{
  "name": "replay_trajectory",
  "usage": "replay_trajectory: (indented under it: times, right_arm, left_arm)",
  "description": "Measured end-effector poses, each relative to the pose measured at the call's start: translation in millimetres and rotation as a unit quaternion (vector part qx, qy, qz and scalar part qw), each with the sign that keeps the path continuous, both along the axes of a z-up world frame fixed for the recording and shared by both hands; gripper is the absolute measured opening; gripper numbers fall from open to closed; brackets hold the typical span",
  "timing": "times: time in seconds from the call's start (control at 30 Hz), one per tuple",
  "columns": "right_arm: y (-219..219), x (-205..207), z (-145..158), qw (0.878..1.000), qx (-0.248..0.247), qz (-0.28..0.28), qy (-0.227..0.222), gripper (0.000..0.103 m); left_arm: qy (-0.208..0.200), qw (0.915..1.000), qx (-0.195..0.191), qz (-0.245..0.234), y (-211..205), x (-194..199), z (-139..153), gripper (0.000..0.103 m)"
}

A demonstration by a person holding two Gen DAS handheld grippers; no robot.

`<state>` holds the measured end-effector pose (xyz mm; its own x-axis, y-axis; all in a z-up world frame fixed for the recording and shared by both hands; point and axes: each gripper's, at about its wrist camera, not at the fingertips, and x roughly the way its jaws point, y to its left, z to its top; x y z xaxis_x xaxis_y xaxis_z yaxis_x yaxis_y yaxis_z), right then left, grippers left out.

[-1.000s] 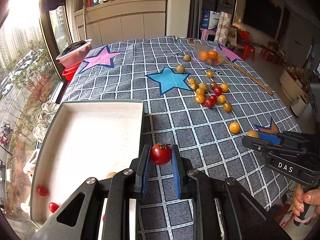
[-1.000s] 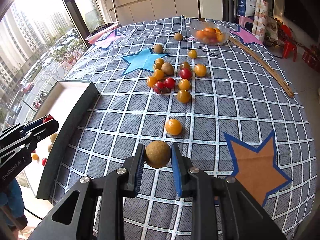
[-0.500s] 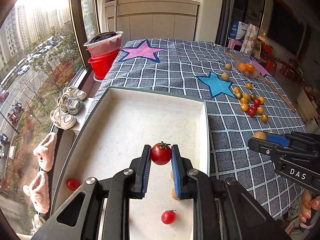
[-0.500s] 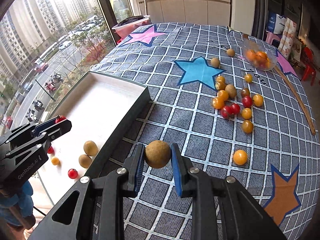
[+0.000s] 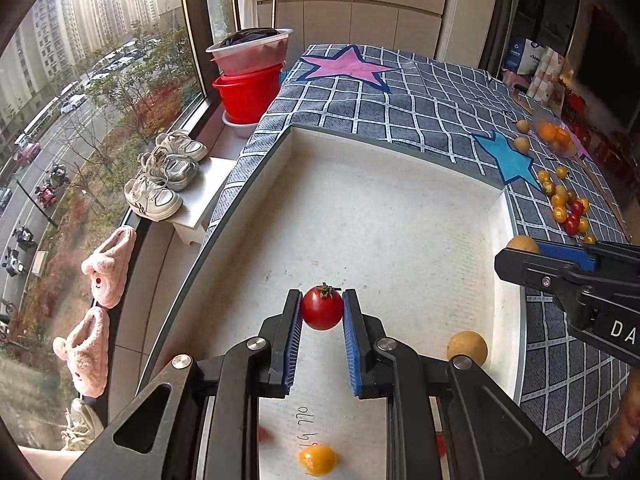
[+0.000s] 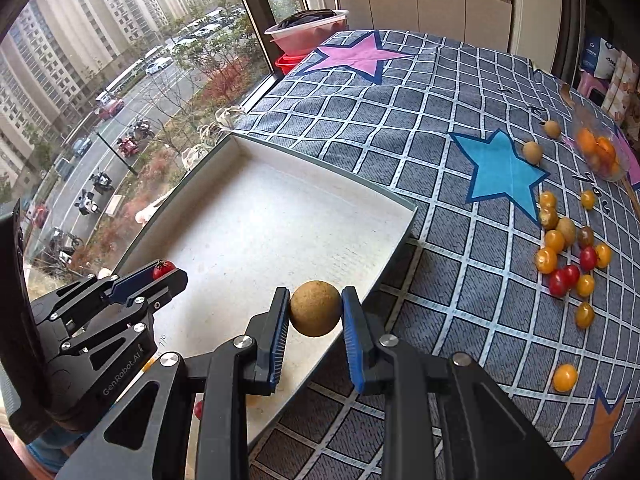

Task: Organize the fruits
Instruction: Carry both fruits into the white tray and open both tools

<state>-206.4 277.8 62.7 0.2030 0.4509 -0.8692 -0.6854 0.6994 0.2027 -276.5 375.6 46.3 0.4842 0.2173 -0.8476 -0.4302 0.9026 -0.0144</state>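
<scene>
My left gripper (image 5: pixel 322 312) is shut on a red cherry tomato (image 5: pixel 322 307) and holds it above the white tray (image 5: pixel 384 208). It also shows in the right wrist view (image 6: pixel 160 276). My right gripper (image 6: pixel 315 314) is shut on a brown round fruit (image 6: pixel 315 308) over the tray's right rim (image 6: pixel 394 252). It shows in the left wrist view (image 5: pixel 532 256) at the right. In the tray lie a brown fruit (image 5: pixel 467 348) and a yellow tomato (image 5: pixel 317 460). Several loose red and yellow tomatoes (image 6: pixel 568 264) lie on the checked cloth.
A glass bowl of orange fruit (image 6: pixel 598 152) stands at the table's far right, with two brown fruits (image 6: pixel 533 152) near the blue star. A lone yellow tomato (image 6: pixel 565 377) lies near me. Red and white tubs (image 5: pixel 250 80) and shoes (image 5: pixel 168 176) sit on the window ledge.
Both grippers have moved left with their fruits: the left one farther over the tray, the right one from above the cloth to the tray's right rim.
</scene>
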Motion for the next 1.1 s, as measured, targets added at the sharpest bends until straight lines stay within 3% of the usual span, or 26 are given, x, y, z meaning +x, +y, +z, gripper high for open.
replay_trajectory:
  times: [0.33,0.73,0.93,1.0,1.03,1.07,1.1]
  right_arm:
    - [22,9,-28,0.999,-0.033,-0.001,0.032,0.028]
    - [47,3,-34,0.995,-0.089,0.029,-0.015,0.029]
    - [38,6,-28,0.999,-0.047,0.018,0.009,0.046]
    - [32,8,-23,0.999,-0.032,0.007,0.009,0.059]
    - [28,9,-19,1.000,-0.019,0.005,0.011,0.060]
    - [24,9,-15,1.000,-0.007,0.000,0.013,0.065]
    - [20,11,-11,1.000,0.001,-0.009,0.013,0.074]
  left_arm:
    - [0.016,0.9998,-0.003,-0.009,-3,3,-10,0.021]
    - [0.028,0.9995,0.005,-0.014,-10,6,-17,0.022]
    - [0.032,0.9994,0.002,-0.014,-10,6,-16,0.022]
    - [0.032,0.9994,0.001,-0.014,-9,6,-17,0.023]
    - [0.033,0.9994,0.001,-0.014,-9,6,-17,0.040]
    - [0.032,0.9994,0.003,-0.011,-10,5,-16,0.076]
    - [0.025,0.9996,0.012,-0.004,-10,3,-14,0.088]
